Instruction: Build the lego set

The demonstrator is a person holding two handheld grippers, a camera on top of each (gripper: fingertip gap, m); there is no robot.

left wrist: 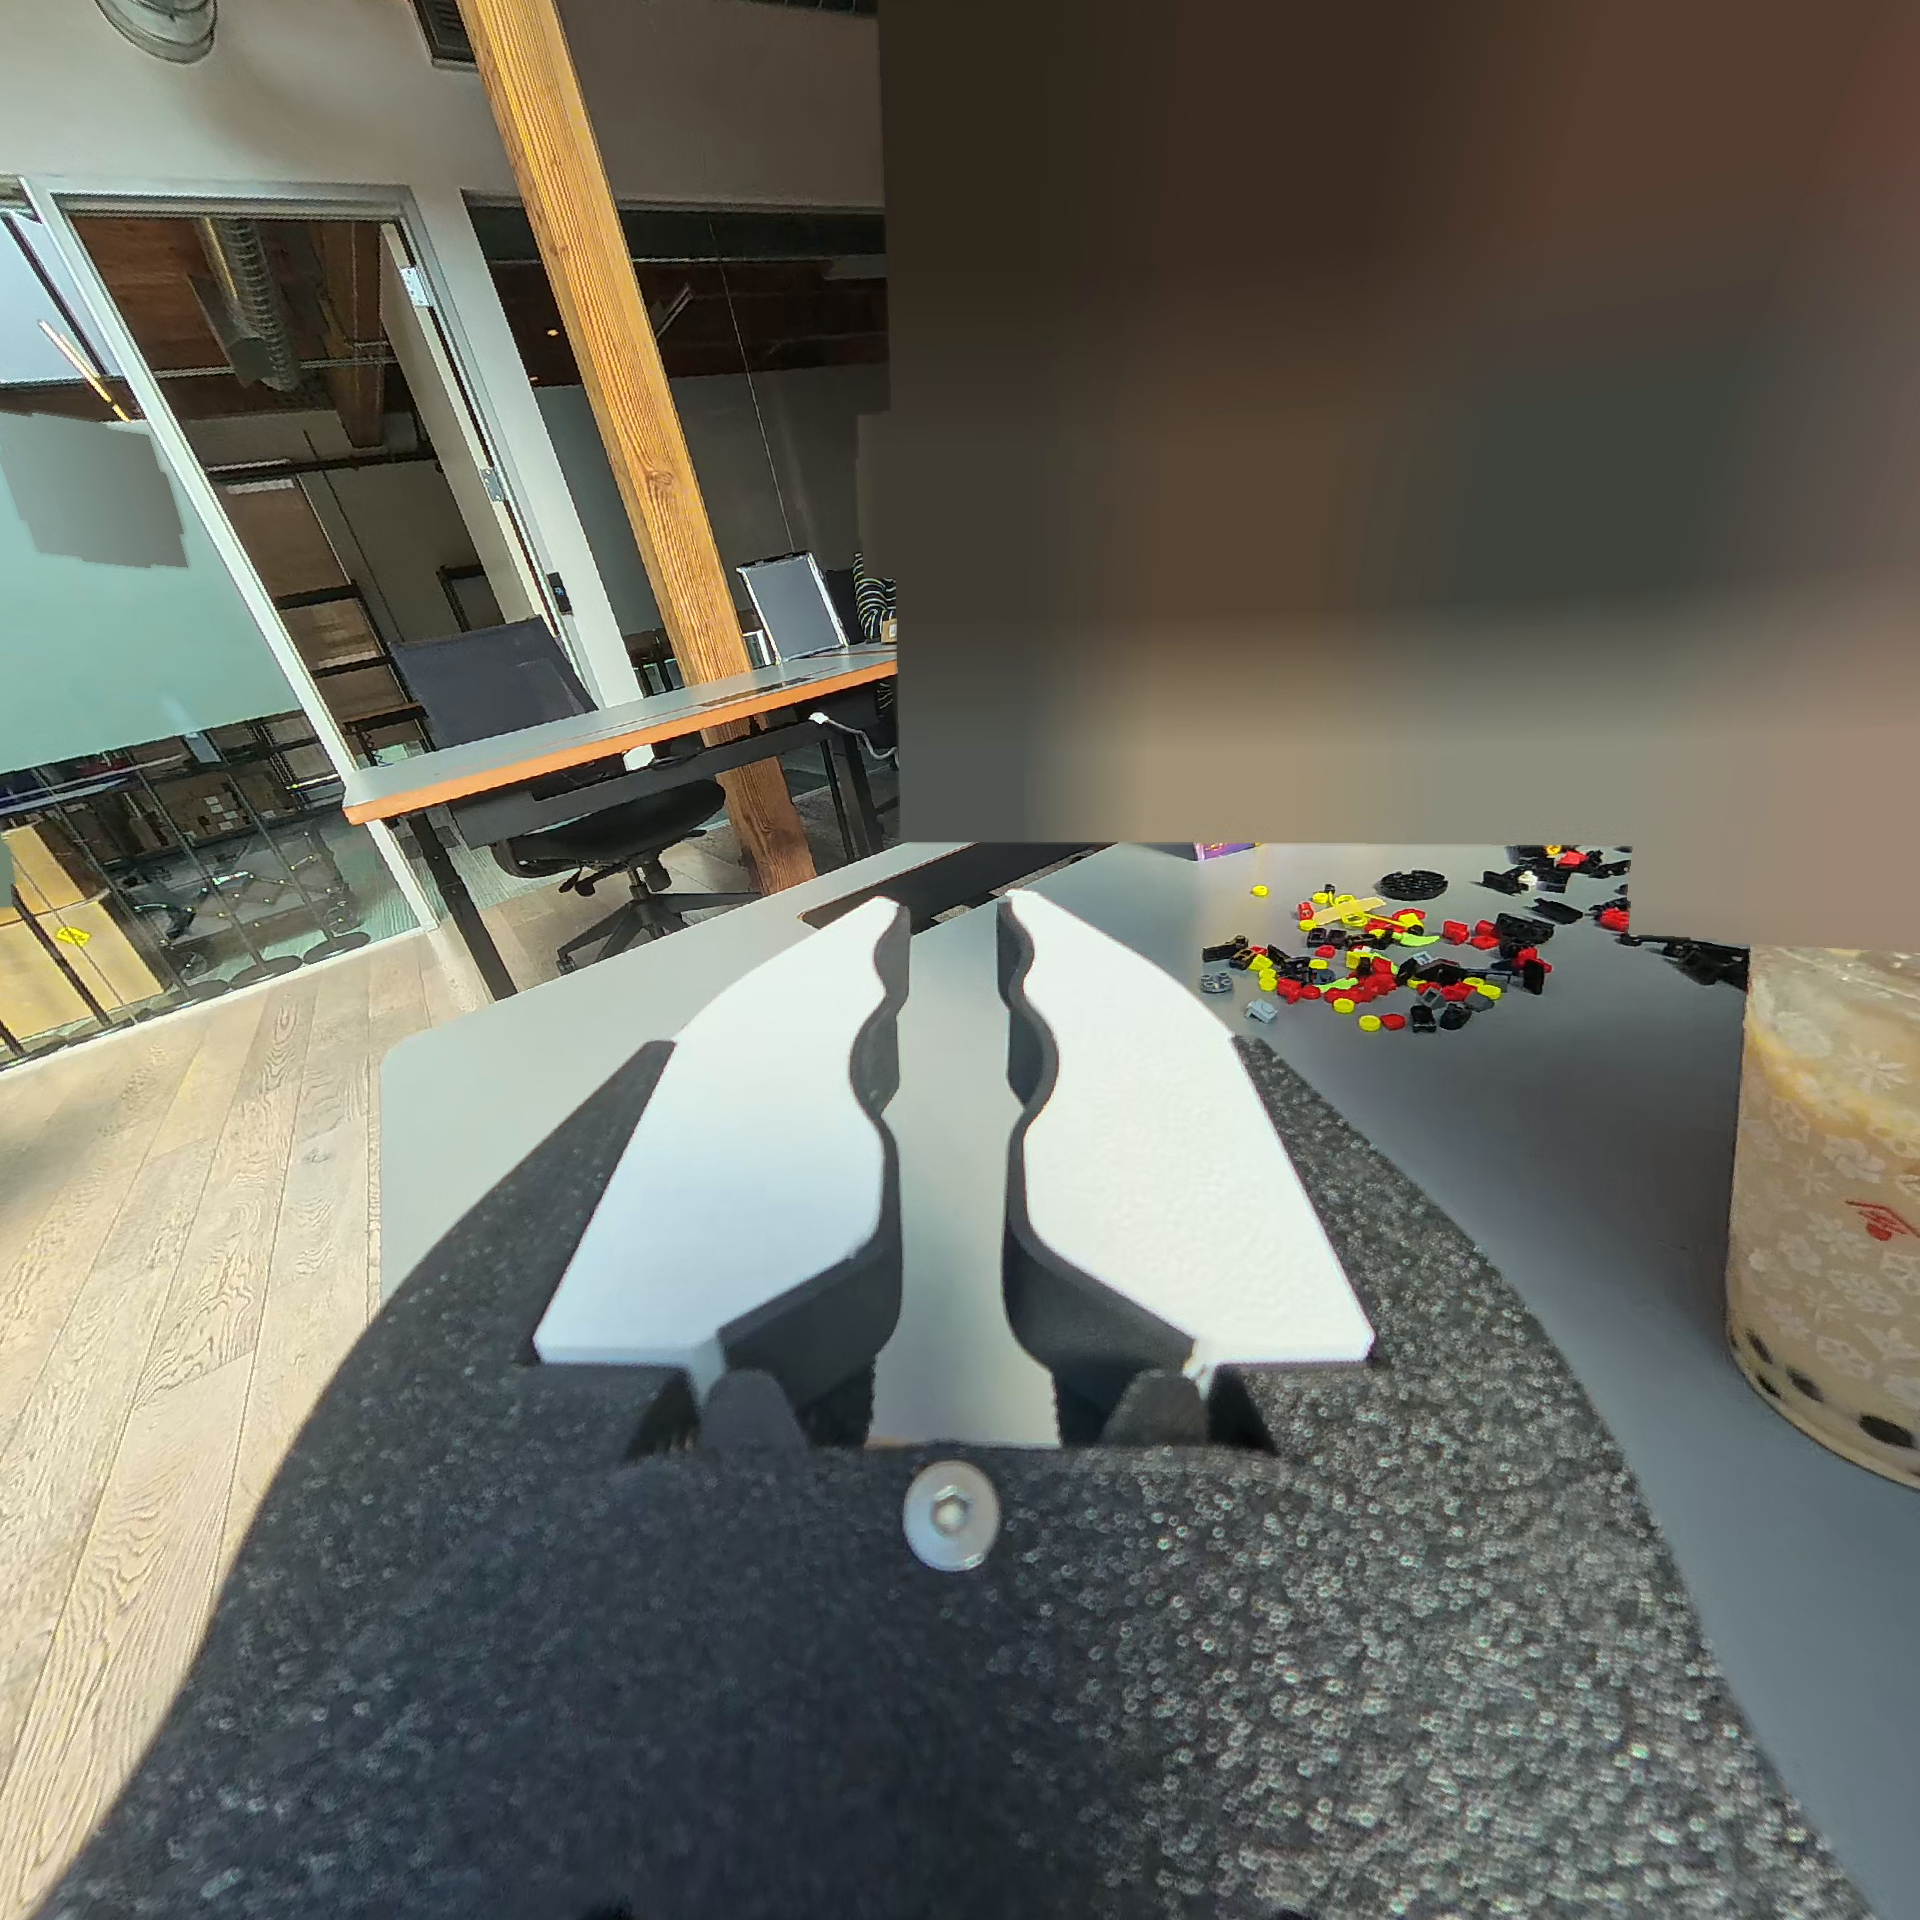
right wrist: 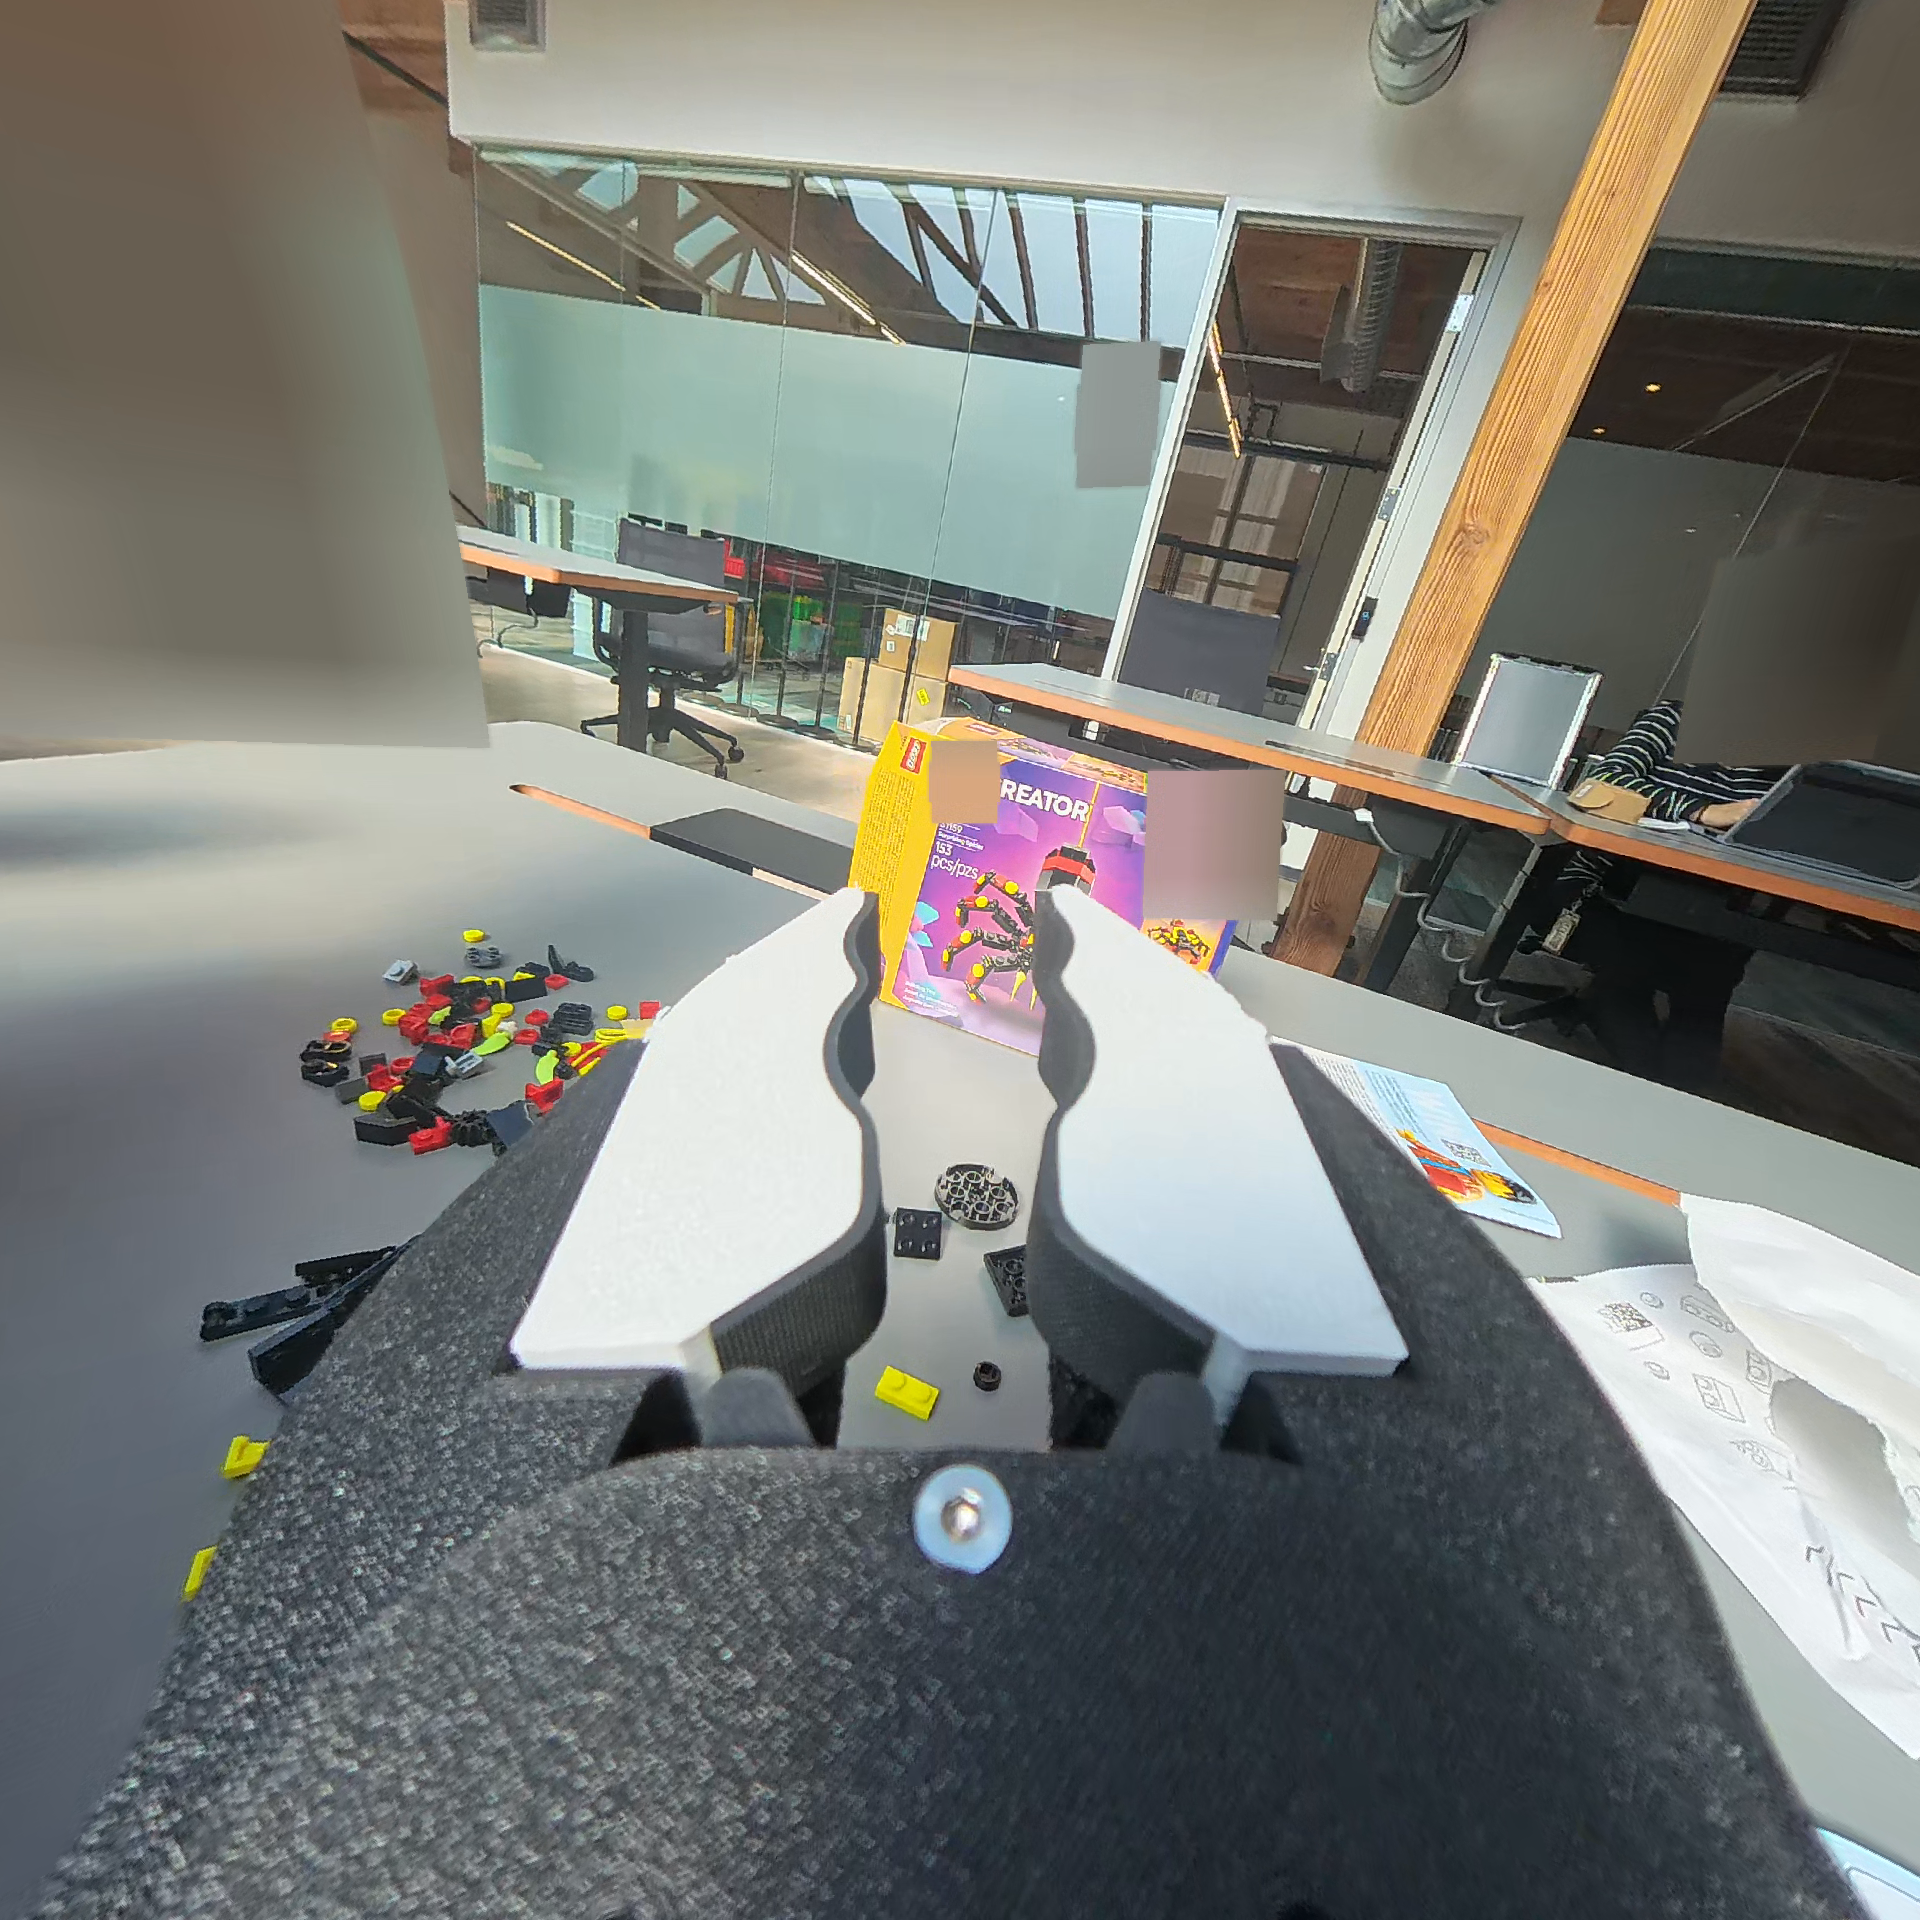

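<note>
A pile of small red, yellow and black lego pieces lies on the grey table, far right of my left gripper, which is open and empty above bare tabletop. In the right wrist view the same pile lies to the left. My right gripper is open and empty, low over the table. Between its fingers lie a black round plate, a black square plate, another black plate, a yellow plate and a tiny black round piece.
The purple and yellow lego box stands ahead of the right gripper. An instruction booklet and torn white paper bag lie right. Long black pieces lie left. A patterned drink cup stands right of the left gripper. The table edge is at the left.
</note>
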